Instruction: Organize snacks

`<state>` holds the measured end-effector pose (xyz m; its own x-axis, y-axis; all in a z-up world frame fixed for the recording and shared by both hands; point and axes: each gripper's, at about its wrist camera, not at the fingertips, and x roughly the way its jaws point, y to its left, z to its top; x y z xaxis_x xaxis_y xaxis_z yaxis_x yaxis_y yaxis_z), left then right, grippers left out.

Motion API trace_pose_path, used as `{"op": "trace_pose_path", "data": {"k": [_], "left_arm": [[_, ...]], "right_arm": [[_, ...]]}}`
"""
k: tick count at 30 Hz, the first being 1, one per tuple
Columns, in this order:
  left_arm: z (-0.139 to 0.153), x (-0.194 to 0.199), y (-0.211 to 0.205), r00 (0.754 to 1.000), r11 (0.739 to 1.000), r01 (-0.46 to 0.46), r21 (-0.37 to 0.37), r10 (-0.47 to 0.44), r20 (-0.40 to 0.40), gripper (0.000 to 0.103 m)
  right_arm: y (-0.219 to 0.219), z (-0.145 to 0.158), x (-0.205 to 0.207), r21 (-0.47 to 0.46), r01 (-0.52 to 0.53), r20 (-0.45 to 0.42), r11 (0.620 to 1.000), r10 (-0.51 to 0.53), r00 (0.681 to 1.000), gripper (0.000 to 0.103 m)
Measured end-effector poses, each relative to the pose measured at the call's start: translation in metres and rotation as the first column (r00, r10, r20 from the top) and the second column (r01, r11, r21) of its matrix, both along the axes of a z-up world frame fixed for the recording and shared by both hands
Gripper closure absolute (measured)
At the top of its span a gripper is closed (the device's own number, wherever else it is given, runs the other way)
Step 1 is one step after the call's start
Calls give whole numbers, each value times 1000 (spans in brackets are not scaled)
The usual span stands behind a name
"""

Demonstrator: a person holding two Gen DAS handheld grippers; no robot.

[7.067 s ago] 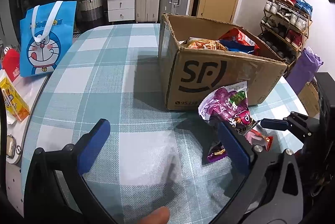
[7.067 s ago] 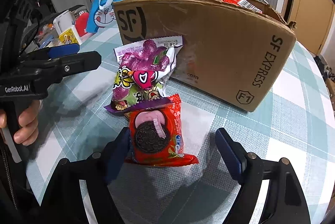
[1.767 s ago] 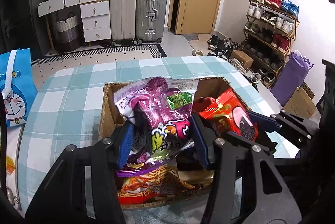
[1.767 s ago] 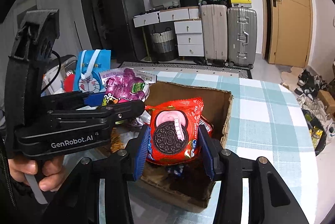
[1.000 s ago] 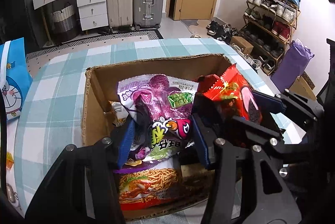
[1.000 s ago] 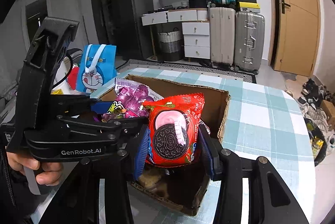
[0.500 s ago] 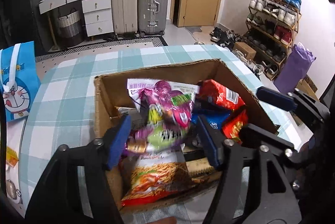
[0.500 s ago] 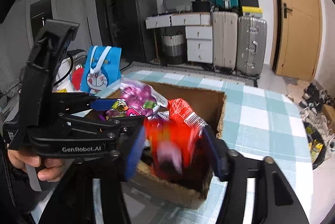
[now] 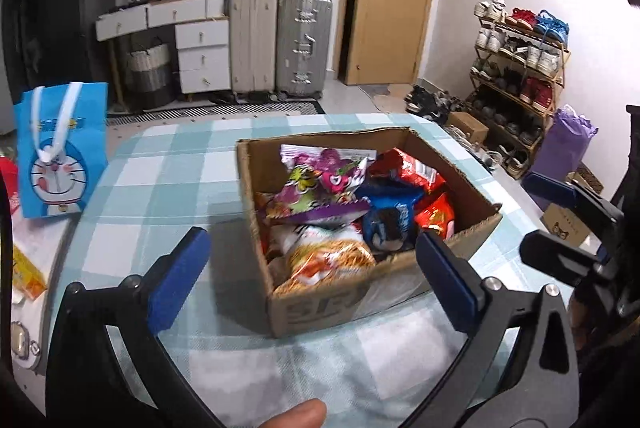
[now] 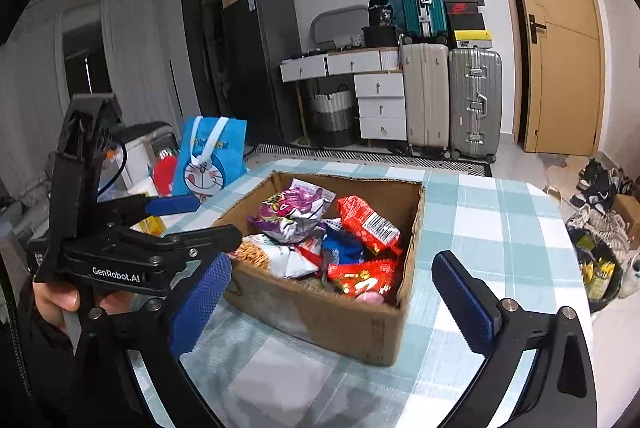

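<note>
Gaping wide, the left gripper is hanging over the near edge of the box, its jaws having just been opening and nothing sitting between the blue pads now. The right gripper is doing the same on its side, jaws having just sprung apart and standing empty in front of the box's near wall. A hand is gripping the left tool's handle in the right view.

Inside the box the snacks are lying in a loose heap: a purple packet is sitting on top toward the back, crinkled, with cartoon faces in pink and yellow. Just beside it a red packet is tilting, barcode up. A blue packet is wedged between them, an orange one is resting by the front wall, and a second red packet is lying in the near corner.

The box is standing on a checked tablecloth, and a blue bag is standing upright well apart at the table's left edge.
</note>
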<state>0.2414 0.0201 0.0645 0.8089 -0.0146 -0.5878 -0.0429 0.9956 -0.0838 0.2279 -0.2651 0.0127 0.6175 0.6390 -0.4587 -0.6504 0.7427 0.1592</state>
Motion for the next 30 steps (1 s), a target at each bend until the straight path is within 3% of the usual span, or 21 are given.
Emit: {"op": "trace_pose_path", "data": {"k": [6,12,30], "left_arm": [[-1,-34,5,998,999,0,-44,3,66,1],[-13,-54,5,994,999,-31,-34,34,104,1],[-48,-48,0,988,998,-58,-3,58,144,1]], "right_arm": [[-8,-5,-16,9,13,5,1000,-13,1000,1],[-8,-16,-25,12,15,7,1000,-16,1000,1],[-8,-41,-35,18,69,135,997,-71,988,1]]}}
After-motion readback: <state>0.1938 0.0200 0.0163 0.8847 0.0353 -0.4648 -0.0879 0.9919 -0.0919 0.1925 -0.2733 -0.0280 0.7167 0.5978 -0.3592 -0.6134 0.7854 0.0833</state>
